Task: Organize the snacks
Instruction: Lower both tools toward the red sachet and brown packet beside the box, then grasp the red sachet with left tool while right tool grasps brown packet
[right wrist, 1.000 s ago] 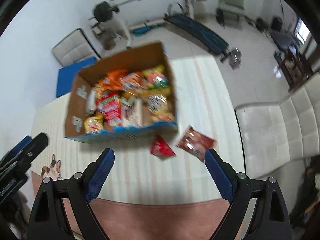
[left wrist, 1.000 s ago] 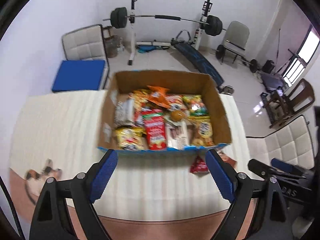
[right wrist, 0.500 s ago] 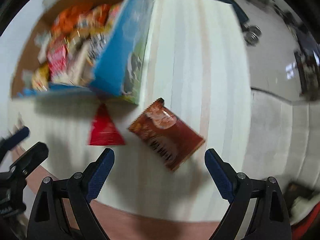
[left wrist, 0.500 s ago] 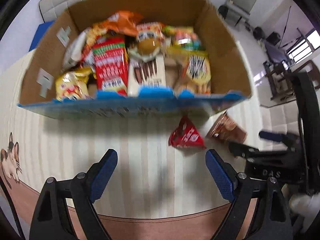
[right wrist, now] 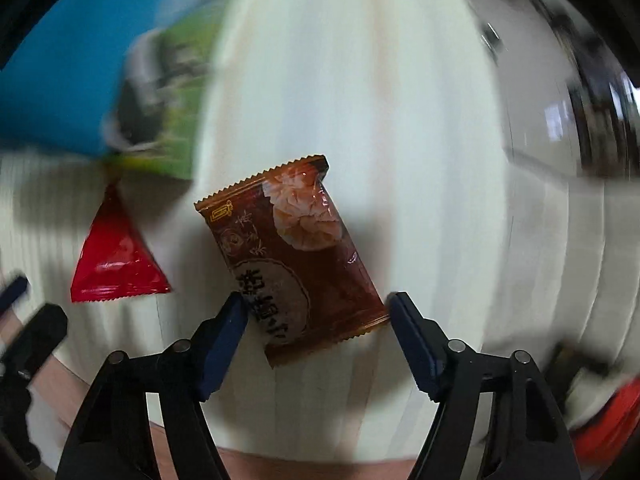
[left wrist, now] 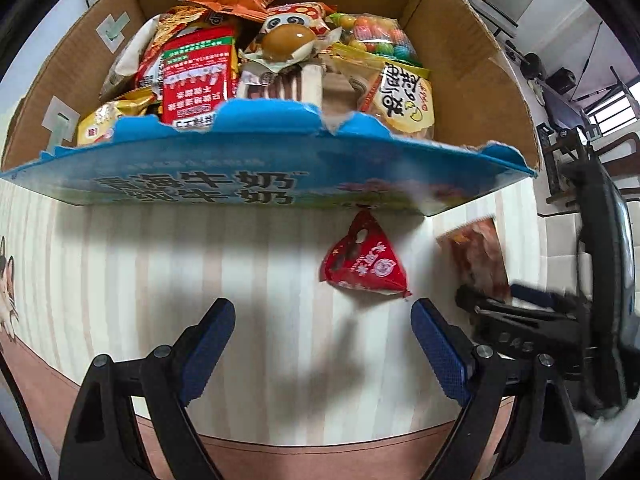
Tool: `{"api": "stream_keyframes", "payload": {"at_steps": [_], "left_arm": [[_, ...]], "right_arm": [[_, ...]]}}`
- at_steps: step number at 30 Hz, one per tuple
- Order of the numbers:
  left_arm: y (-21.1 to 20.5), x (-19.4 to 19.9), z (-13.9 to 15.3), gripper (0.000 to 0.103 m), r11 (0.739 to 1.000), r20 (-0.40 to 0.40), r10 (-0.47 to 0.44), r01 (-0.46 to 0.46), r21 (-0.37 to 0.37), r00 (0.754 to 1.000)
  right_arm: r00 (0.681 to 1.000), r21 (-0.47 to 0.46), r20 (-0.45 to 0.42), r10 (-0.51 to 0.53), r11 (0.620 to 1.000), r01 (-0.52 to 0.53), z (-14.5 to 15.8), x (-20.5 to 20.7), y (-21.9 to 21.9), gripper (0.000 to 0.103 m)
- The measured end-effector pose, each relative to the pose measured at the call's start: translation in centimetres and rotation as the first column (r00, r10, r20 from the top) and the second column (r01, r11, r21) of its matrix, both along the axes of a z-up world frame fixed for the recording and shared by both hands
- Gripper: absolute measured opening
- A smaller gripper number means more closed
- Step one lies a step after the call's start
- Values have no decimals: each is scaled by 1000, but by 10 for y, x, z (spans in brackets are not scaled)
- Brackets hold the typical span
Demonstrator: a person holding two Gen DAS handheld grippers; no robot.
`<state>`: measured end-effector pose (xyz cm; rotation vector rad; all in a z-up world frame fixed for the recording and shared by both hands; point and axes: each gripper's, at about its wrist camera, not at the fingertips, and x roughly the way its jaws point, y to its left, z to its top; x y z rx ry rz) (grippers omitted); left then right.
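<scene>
While right claw point(right wrist: 316, 320) gapes, brown packet point(right wrist: 296, 256) glossy, serrated ends.

Bright daylight, soft shadows on tablecloth point(left wrist: 120, 264), fisheye-warped edges, right view motion-blurred

Both claws closed in on the loose snacks.
The right claw point(right wrist: 316, 312) dropped low until its spread jaws flanked the brown packet point(right wrist: 294, 260); the left claw point(left wrist: 322, 332) neared the red triangular packet point(left wrist: 366, 264) and snack box point(left wrist: 240, 184).
</scene>
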<state>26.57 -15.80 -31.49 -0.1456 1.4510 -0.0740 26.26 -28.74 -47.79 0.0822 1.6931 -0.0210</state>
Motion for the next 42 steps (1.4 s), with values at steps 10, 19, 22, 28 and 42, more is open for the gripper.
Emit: {"api": "stream_keyframes", "payload": {"at_steps": [10, 19, 22, 28, 42], "left_arm": [[-30, 23, -16, 90, 997, -44, 10, -13, -74, 999], [-49, 28, -40, 42, 999, -84, -48, 47, -22, 995], [-45, 14, -39, 41, 998, -96, -69, 70, 6, 993], [-15, -31, -43, 41, 998, -142, -59, 62, 18, 988], [7, -30, -47, 46, 997, -207, -50, 37, -63, 977]], "right_arm": [[981, 173, -30, -191, 966, 193, 7, -17, -50, 77], [986, 145, 1, -168, 975, 166, 19, 6, -46, 77], [991, 130, 10, -131, 983, 129, 20, 12, -32, 77], [999, 47, -25, -43, 998, 44, 3, 26, 1, 77], [998, -59, -47, 53, 997, -56, 3, -7, 47, 64]]}}
